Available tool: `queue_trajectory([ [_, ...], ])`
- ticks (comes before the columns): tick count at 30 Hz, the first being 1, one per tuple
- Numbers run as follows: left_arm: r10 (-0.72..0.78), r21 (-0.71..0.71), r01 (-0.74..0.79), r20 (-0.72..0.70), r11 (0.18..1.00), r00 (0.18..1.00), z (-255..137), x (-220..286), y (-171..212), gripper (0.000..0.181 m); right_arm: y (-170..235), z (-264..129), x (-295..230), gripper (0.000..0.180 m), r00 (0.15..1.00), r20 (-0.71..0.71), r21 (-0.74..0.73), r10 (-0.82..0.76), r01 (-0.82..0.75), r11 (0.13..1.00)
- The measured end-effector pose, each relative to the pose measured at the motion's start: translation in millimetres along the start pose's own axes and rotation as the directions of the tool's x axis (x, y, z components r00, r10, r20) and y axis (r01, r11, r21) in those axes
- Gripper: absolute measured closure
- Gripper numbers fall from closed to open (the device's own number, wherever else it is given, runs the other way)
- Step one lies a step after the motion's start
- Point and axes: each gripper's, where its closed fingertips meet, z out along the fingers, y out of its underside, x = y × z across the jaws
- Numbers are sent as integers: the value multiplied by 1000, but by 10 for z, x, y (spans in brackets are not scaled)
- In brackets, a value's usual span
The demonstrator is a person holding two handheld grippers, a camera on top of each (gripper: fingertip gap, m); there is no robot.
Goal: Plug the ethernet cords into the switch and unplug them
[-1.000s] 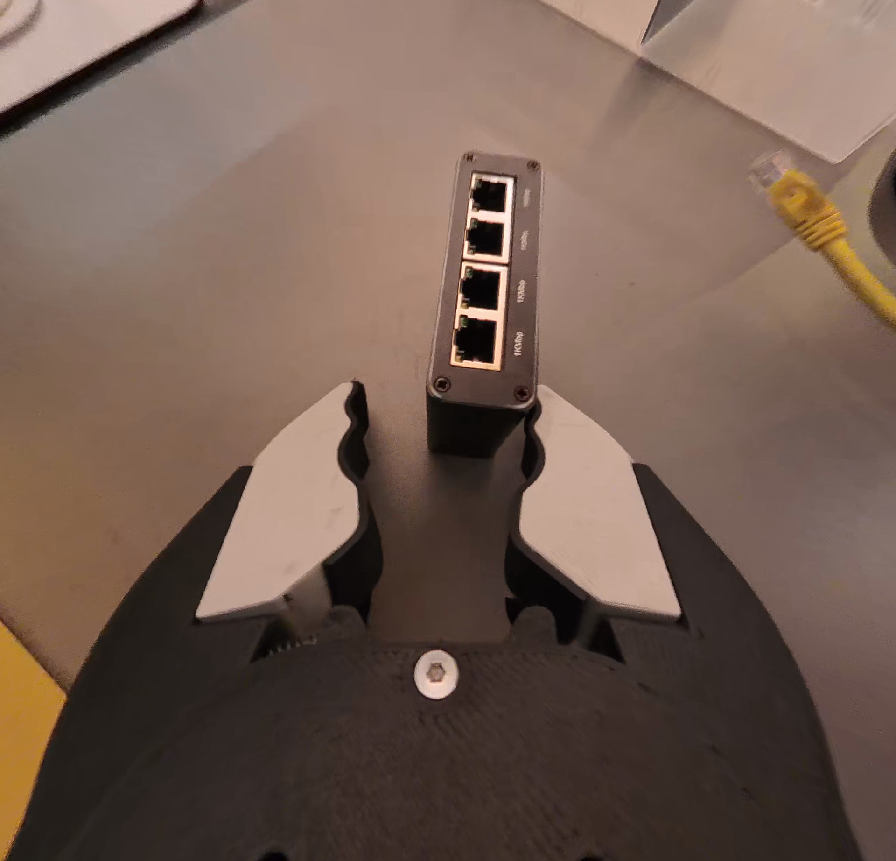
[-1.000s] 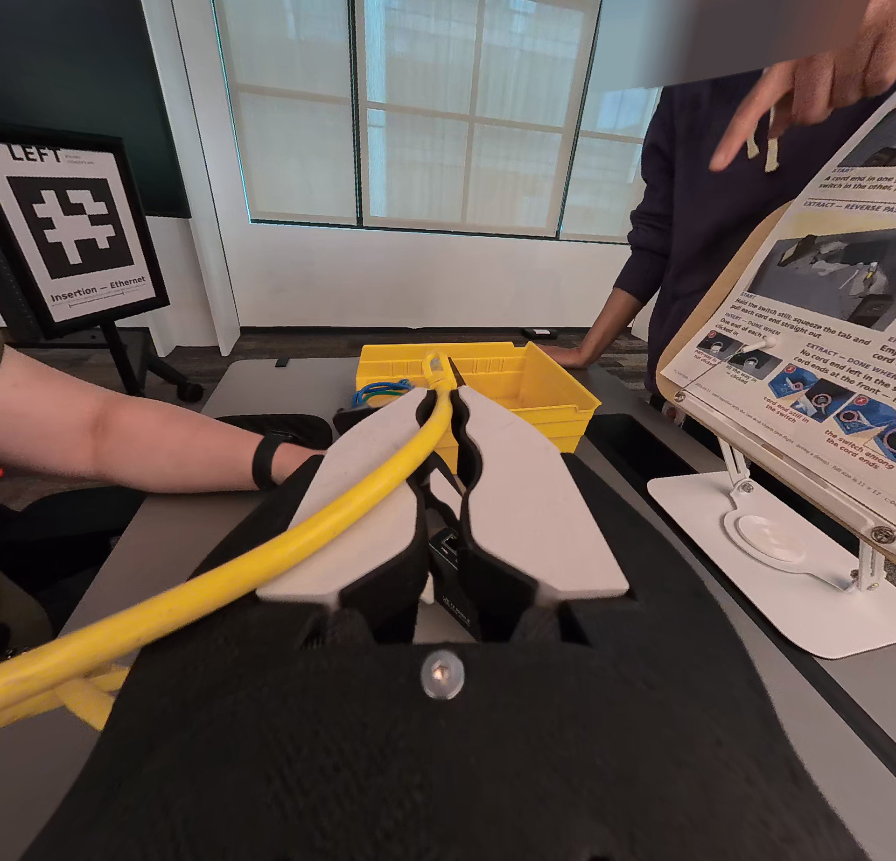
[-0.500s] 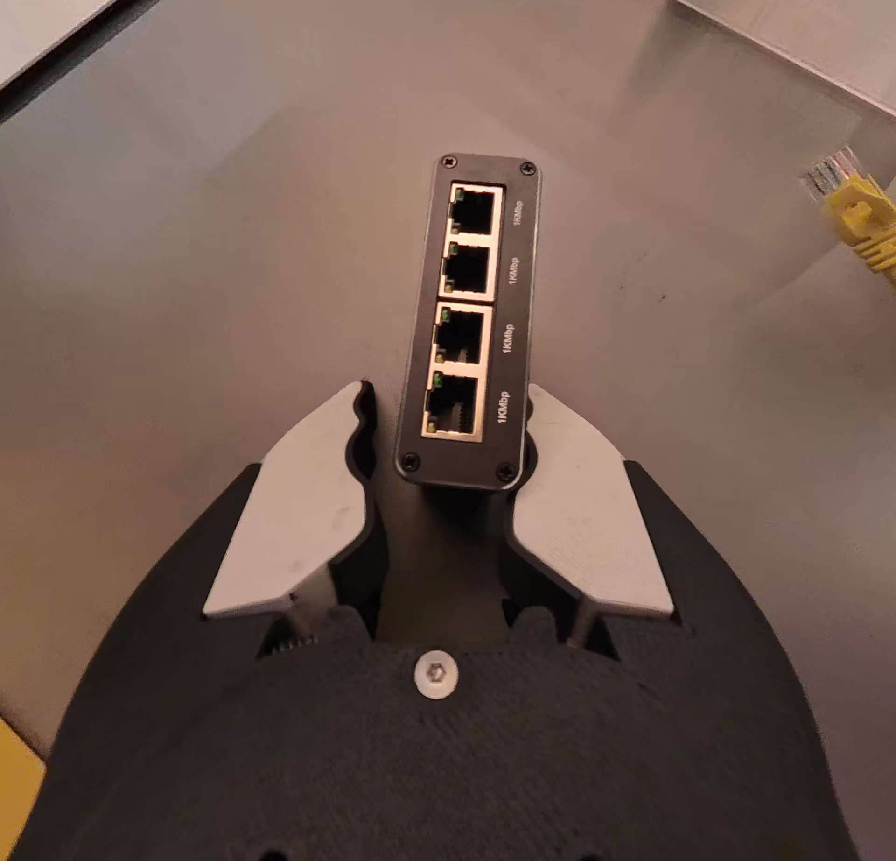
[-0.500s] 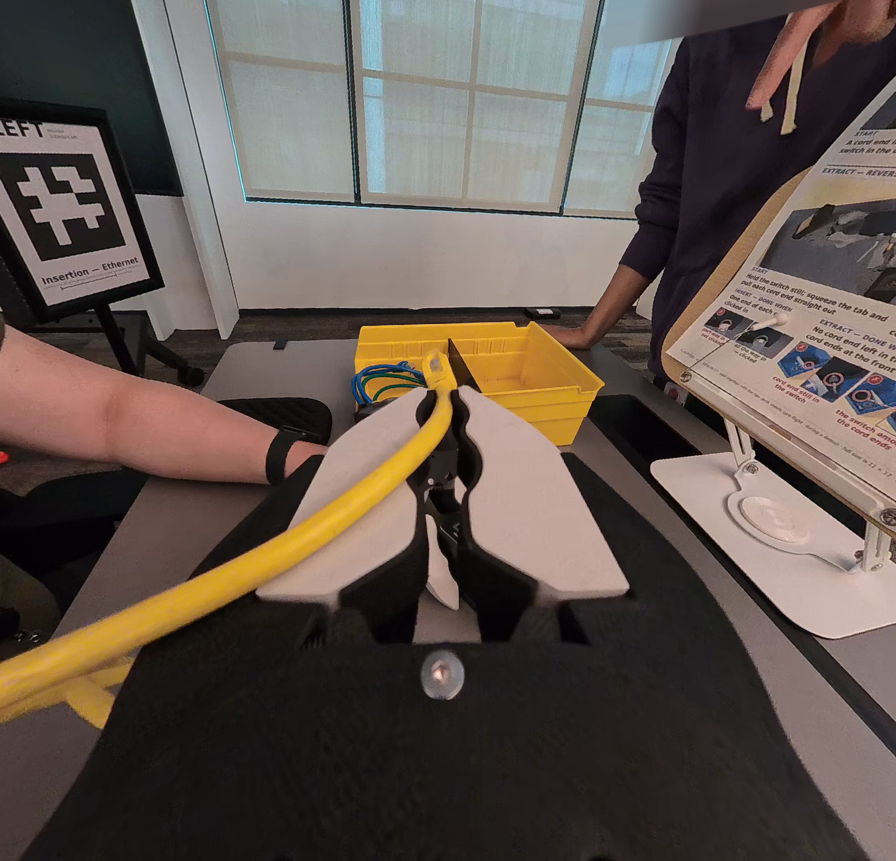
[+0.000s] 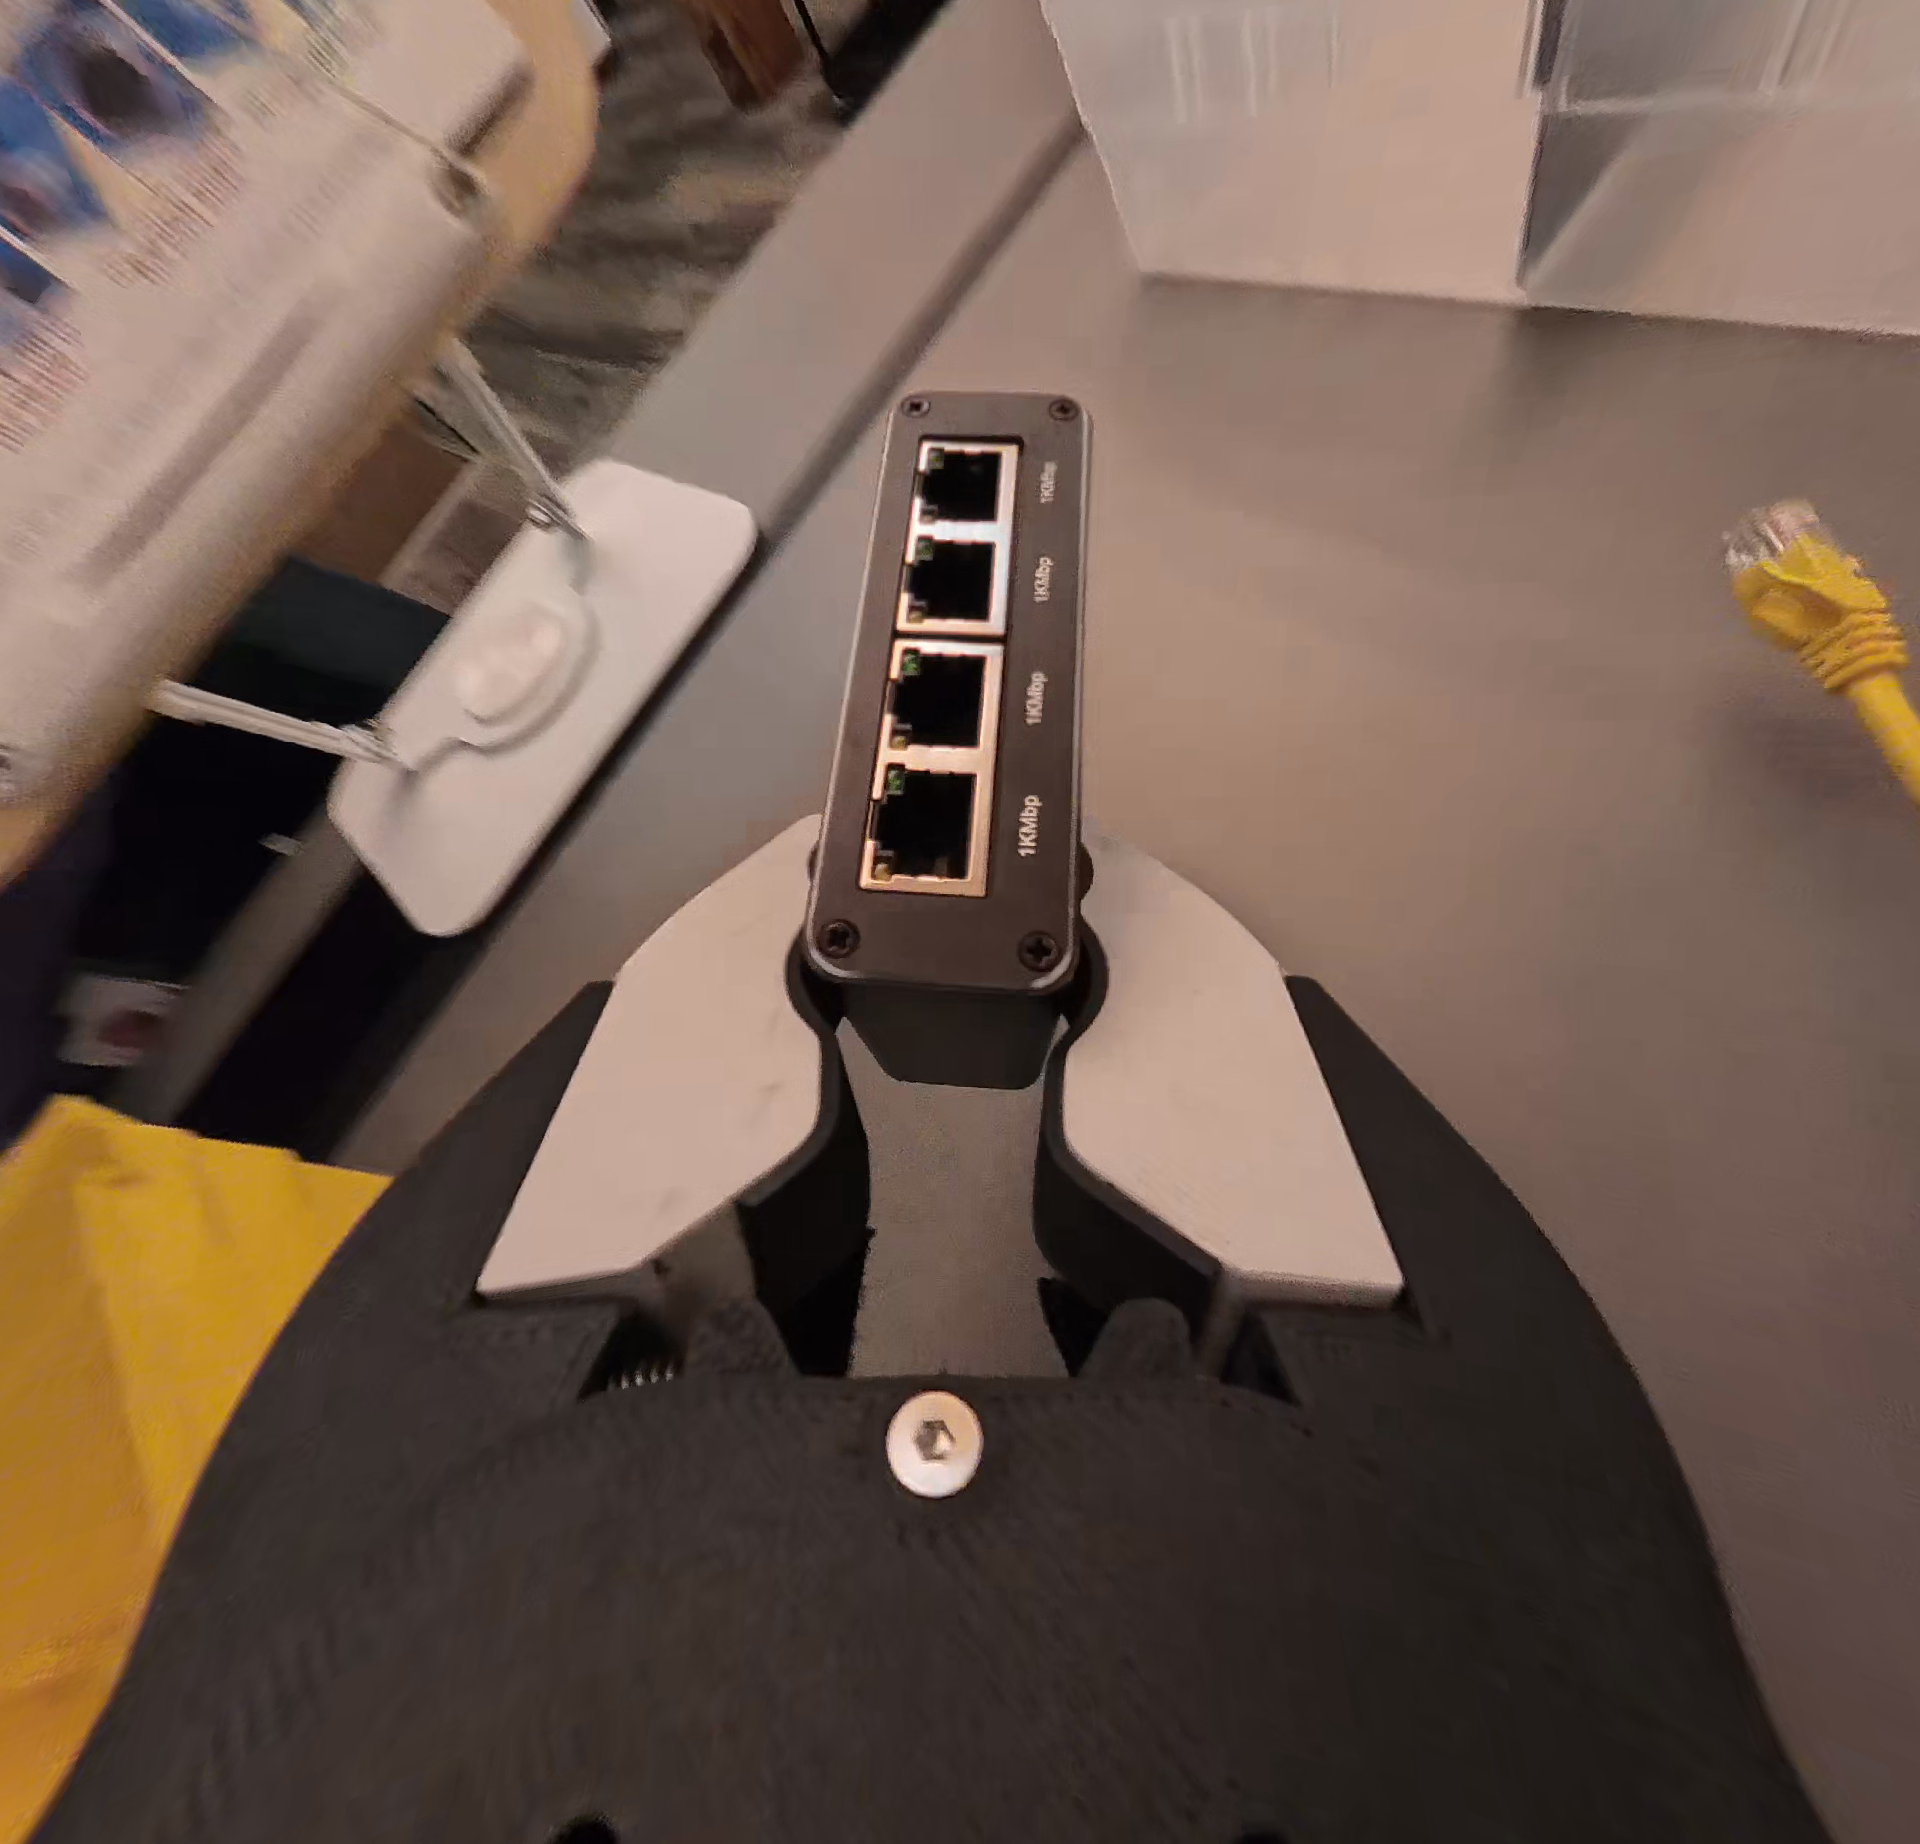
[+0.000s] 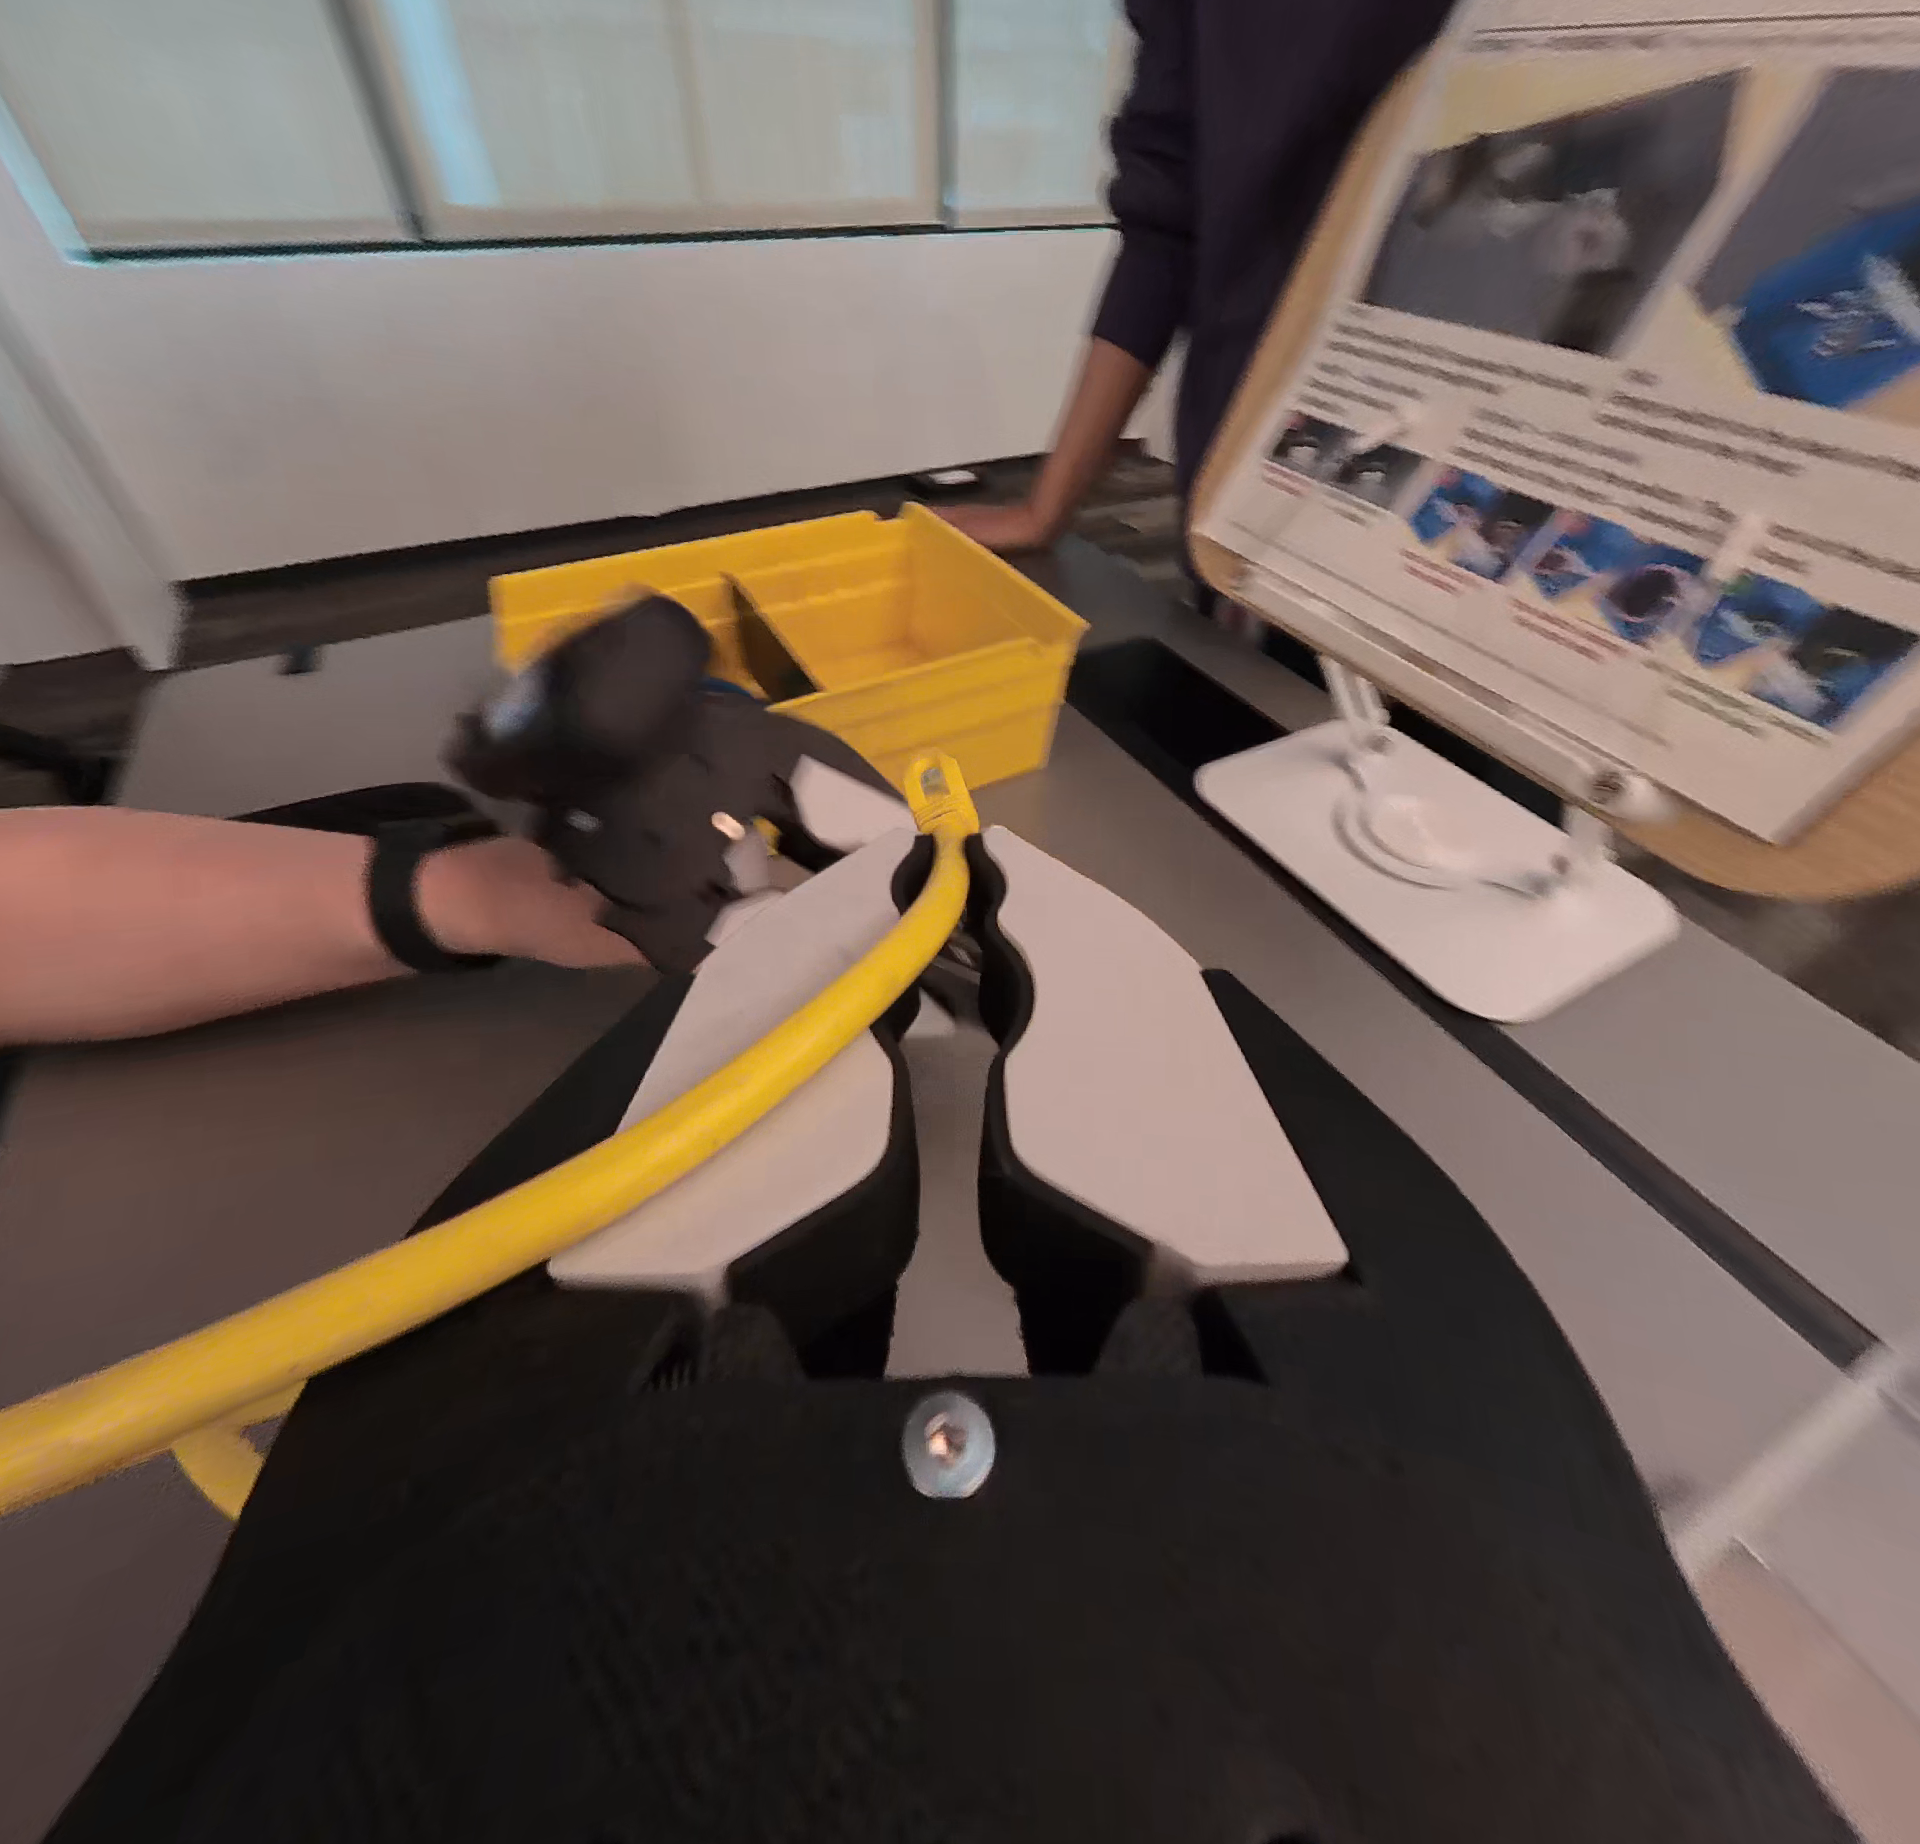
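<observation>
The left tongs (image 5: 948,921) are closed onto the near end of the black switch (image 5: 961,693), one finger pressed to each side of its body, so the face with four ports looks up at the wrist camera. All four ports are empty: no plugging has been done, and the unplugging lies after that, so the task looks to be at its start.

To the right, the right tongs (image 6: 948,859) are clamped nearly together on the yellow ethernet cord (image 6: 727,1077) just behind its connector (image 6: 935,786). The connector sticks out past the fingertips and the cord trails back over the left finger and off the picture's left edge. In the left wrist view the connector (image 5: 1803,599) hangs well apart from the switch, off to its right, not lined up with any port.

For room: the grey counter (image 5: 1455,651) between switch and connector is bare. A yellow bin (image 6: 935,641) sits beyond the left tongs, and the white foot of a tilted instruction board (image 6: 1455,859) stands near the counter's far-right edge, beside a dark gap. A person (image 6: 1195,236) leans a hand on the far end. A clear box (image 5: 1558,132) stands beyond the switch.
</observation>
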Motion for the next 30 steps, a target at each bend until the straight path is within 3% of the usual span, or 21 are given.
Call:
queue_trajectory([
  [4, 162, 23, -169, 190, 985, 968, -223, -351, -305, 144, -72, -25, 99, 174, 993, -113, 29, -22, 26, 999],
  [11, 342, -13, -381, 474, 924, 812, -716, -666, -565, 145, -153, 89, -56, 174, 988, -147, 96, -51, 65, 993],
  [18, 386, -39, -428, 513, 903, 767, -784, -671, -600, 145, -281, 105, -173, 174, 981, -183, 159, -71, 100, 982],
  [27, 445, -85, -481, 545, 872, 711, -793, -608, -646, 145, -160, 177, -145, 174, 984, -178, 89, -16, 33, 996],
  [30, 520, -132, -557, 580, 820, 627, -833, -599, -690, 145, -151, 173, -123, 174, 979, -205, 79, 9, 7, 997],
])
